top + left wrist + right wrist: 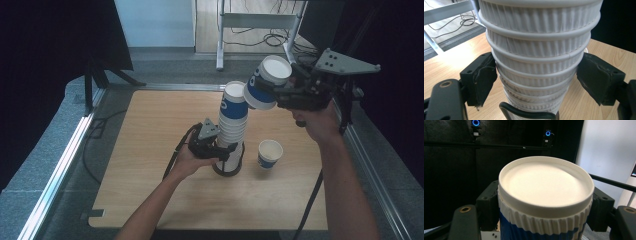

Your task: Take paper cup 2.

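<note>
Right tool lifts one cup off the stack

The right tool clamps a blue-and-white ribbed paper cup, tilted, just beside the stack's top; the left tool grips the tall stack of matching cups low down; another cup stands on the wooden desk beneath the right tool.

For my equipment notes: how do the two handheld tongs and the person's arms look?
Both tongs, left and right, are black, each topped by a grey three-cornered plate with small holes. Jaws are blocky with worn dark pads. Black cables trail from them. Forearms are bare, without sleeves.
</note>
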A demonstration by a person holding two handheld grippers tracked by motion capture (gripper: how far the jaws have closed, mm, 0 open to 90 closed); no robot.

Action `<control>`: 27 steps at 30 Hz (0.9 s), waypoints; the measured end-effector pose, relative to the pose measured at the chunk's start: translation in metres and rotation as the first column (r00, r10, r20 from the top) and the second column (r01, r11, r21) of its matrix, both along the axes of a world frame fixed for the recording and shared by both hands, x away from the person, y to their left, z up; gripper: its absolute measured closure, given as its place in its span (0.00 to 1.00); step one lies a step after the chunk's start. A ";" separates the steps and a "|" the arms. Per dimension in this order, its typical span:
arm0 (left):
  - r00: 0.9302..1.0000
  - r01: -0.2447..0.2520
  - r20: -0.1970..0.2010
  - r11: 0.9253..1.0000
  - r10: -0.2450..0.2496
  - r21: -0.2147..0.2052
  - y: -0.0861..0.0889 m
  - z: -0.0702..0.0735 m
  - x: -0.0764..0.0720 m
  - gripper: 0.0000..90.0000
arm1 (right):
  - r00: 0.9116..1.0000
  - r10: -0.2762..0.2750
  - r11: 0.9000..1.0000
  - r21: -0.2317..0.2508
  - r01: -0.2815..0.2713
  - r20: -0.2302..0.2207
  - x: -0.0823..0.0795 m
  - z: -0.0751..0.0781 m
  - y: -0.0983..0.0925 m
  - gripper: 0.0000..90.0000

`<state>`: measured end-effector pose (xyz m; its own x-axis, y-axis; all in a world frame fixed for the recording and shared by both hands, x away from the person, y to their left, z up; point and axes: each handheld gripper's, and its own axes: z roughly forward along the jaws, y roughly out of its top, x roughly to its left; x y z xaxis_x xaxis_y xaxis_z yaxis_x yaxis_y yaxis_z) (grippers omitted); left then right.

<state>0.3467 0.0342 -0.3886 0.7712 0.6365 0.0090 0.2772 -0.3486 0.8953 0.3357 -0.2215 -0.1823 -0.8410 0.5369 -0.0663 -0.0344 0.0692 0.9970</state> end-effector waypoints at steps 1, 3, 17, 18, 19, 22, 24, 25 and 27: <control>1.000 0.000 0.000 1.000 0.000 0.000 0.000 0.000 0.000 0.19 | 1.000 -0.003 1.000 0.002 0.003 0.001 -0.002 -0.001 -0.003 0.30; 1.000 -0.001 0.000 1.000 0.001 0.000 0.000 0.000 0.000 0.19 | 1.000 -0.004 1.000 -0.001 0.004 0.003 -0.006 -0.002 -0.008 0.30; 1.000 -0.002 -0.002 1.000 0.002 0.002 0.000 0.000 -0.001 0.19 | 1.000 0.000 1.000 -0.011 0.000 -0.013 -0.016 -0.022 -0.027 0.30; 1.000 -0.003 -0.003 1.000 0.003 0.002 0.000 0.000 -0.001 0.19 | 1.000 -0.001 1.000 -0.013 0.001 -0.013 -0.017 -0.024 -0.027 0.30; 1.000 -0.003 -0.003 1.000 0.003 0.003 0.000 0.000 -0.001 0.19 | 1.000 -0.003 1.000 -0.018 0.003 -0.012 -0.018 -0.027 -0.027 0.30; 1.000 -0.004 -0.004 1.000 0.004 0.002 0.000 0.000 -0.001 0.19 | 1.000 0.003 1.000 -0.021 -0.003 -0.015 -0.020 -0.032 -0.028 0.30; 1.000 -0.005 -0.004 1.000 0.005 0.005 0.000 0.000 -0.001 0.19 | 1.000 0.003 1.000 -0.021 -0.003 -0.016 -0.021 -0.036 -0.029 0.30; 1.000 -0.009 -0.004 1.000 0.009 -0.008 -0.001 0.000 -0.001 0.19 | 1.000 0.005 1.000 -0.019 -0.006 -0.019 -0.022 -0.039 -0.029 0.30; 1.000 -0.007 -0.005 1.000 0.007 -0.004 -0.001 0.000 -0.001 0.19 | 1.000 0.008 1.000 -0.022 -0.008 -0.021 -0.023 -0.043 -0.029 0.30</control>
<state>0.3460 0.0336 -0.3885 0.7665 0.6423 0.0024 0.2842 -0.3425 0.8955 0.3131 -0.2506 -0.2250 -0.8465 0.5290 -0.0604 -0.0142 0.0909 0.9958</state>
